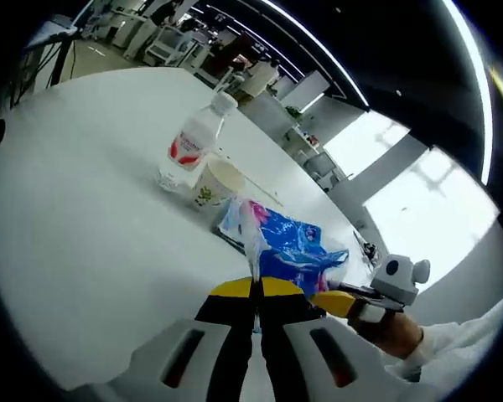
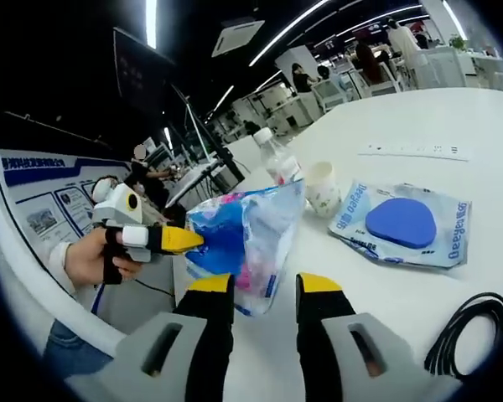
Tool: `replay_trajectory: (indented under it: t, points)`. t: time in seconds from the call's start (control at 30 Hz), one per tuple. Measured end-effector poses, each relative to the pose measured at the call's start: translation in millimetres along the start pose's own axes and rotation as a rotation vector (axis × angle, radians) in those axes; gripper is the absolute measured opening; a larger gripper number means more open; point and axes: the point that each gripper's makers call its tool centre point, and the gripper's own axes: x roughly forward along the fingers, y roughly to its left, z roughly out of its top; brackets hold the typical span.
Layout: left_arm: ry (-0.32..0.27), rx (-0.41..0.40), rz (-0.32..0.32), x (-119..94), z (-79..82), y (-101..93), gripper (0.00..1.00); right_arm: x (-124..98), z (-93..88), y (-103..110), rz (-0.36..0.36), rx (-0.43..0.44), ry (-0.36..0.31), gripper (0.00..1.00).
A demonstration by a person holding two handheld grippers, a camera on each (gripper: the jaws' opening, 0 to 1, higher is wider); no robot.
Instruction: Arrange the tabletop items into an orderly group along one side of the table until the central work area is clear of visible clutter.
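1. Your left gripper (image 1: 257, 289) is clamped on the crinkled clear-and-blue plastic bag (image 1: 277, 239), holding it above the white surface (image 1: 84, 193).
2. Your right gripper (image 2: 265, 286) stands open just behind the bag.
3. The bag hangs puckered, pink showing inside, near the paper cup (image 2: 322, 188) and plastic bottle (image 2: 278, 163).

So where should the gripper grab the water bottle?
Probably around the water bottle body at the red label, coming in sideways. It stands upright, its cap looks too small for a firm grip, and the paper cup crowds one side, so approach from the open side.
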Motion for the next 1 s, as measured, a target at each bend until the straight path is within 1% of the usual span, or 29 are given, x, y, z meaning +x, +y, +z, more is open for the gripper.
replay_trajectory:
  t: [0.07,0.1,0.23,0.27,0.33,0.37,0.47,0.53,0.63,0.7,0.83,0.93,1.0]
  points:
    - [0.005,0.005,-0.008,0.5,-1.8,-2.8,0.00,-3.0,-1.1,-3.0,-0.014,-0.003,-0.001,0.13]
    - [0.009,0.007,-0.010,1.1,-2.6,-3.2,0.00,-5.8,-2.4,-7.5,-0.036,-0.002,0.000,0.12]
    - [0.022,0.028,-0.019,3.4,-4.4,-7.0,0.00,-10.2,-2.7,-5.0,-0.019,0.049,-0.018,0.08]
    - [0.027,0.043,-0.017,3.7,-4.7,-7.9,0.00,-11.0,-3.3,-4.7,-0.017,0.055,-0.018,0.07]
    - [0.041,0.106,0.000,4.2,-6.4,-8.5,0.00,-12.5,-3.5,-2.3,-0.008,0.064,-0.023,0.04]
    - [0.049,0.149,0.010,4.7,-7.7,-8.6,0.00,-13.1,-3.8,-1.8,-0.006,0.072,-0.022,0.02]
    - [0.069,0.225,0.018,5.0,-10.4,-12.0,0.00,-17.2,-5.6,-1.6,-0.001,0.095,-0.026,0.00]
    - [0.070,0.254,0.011,4.9,-11.2,-17.6,0.00,-20.8,-5.7,-2.4,0.004,0.117,-0.035,0.00]
    - [0.080,0.285,0.013,7.5,-14.2,-20.1,0.00,-26.8,-5.1,-1.9,0.003,0.128,-0.041,0.00]
    - [0.087,0.295,0.010,9.3,-16.3,-23.0,0.00,-31.2,-6.4,-3.4,-0.011,0.128,-0.043,0.00]
    - [0.119,0.374,0.003,15.0,-22.3,-28.4,0.00,-41.1,-7.4,-9.3,-0.039,0.136,-0.053,0.00]
    - [0.141,0.399,-0.017,21.8,-25.8,-35.3,0.00,-49.6,-7.8,-14.7,-0.063,0.145,-0.062,0.00]
    - [0.158,0.440,-0.037,26.7,-27.5,-42.4,0.00,-57.6,-5.5,-19.2,-0.081,0.155,-0.080,0.00]
